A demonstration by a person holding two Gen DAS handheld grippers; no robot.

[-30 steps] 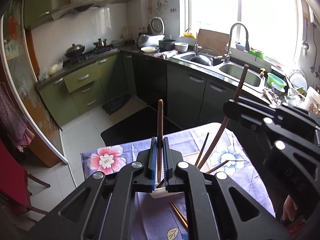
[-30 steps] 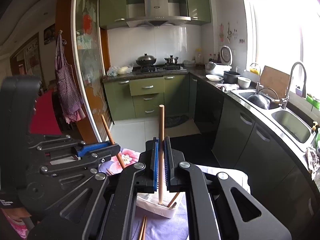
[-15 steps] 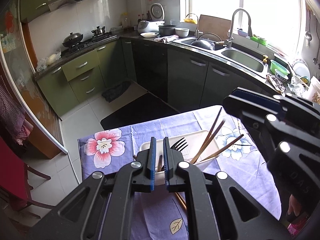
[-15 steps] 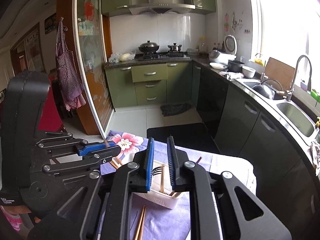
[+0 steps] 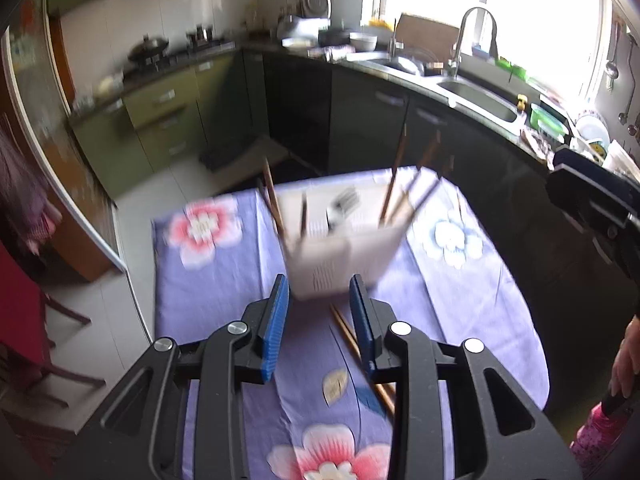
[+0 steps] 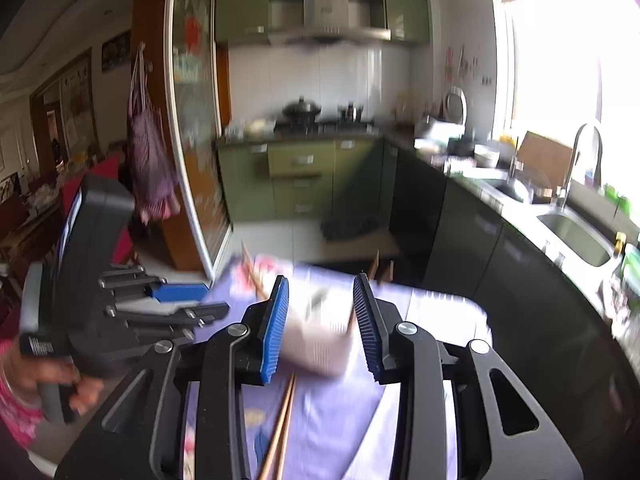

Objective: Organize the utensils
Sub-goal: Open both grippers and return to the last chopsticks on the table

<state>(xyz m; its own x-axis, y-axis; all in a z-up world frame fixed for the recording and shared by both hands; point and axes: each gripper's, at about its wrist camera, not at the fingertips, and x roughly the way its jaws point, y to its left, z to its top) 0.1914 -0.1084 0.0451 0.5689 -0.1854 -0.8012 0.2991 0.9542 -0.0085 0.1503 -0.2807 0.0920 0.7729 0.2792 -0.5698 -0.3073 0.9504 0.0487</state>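
A white utensil holder (image 5: 340,252) stands on the purple floral tablecloth (image 5: 212,280), with several brown chopsticks (image 5: 394,184) and a fork (image 5: 342,204) standing in it. My left gripper (image 5: 320,320) is open and empty, just in front of the holder. My right gripper (image 6: 322,324) is open and empty, with the holder (image 6: 320,340) between its blue pads. A pair of chopsticks (image 5: 360,356) lies on the cloth below the holder; it also shows in the right wrist view (image 6: 280,424). Both views are motion-blurred.
The right gripper body (image 5: 596,208) shows at the right edge of the left view; the left gripper body (image 6: 100,280) at the left of the right view. Dark kitchen cabinets and a sink (image 5: 476,100) lie beyond the table. A red chair (image 5: 20,320) stands at left.
Both grippers let go of their chopsticks, which now stand in the holder. Both jaws opened wide and pulled back and up from the holder.
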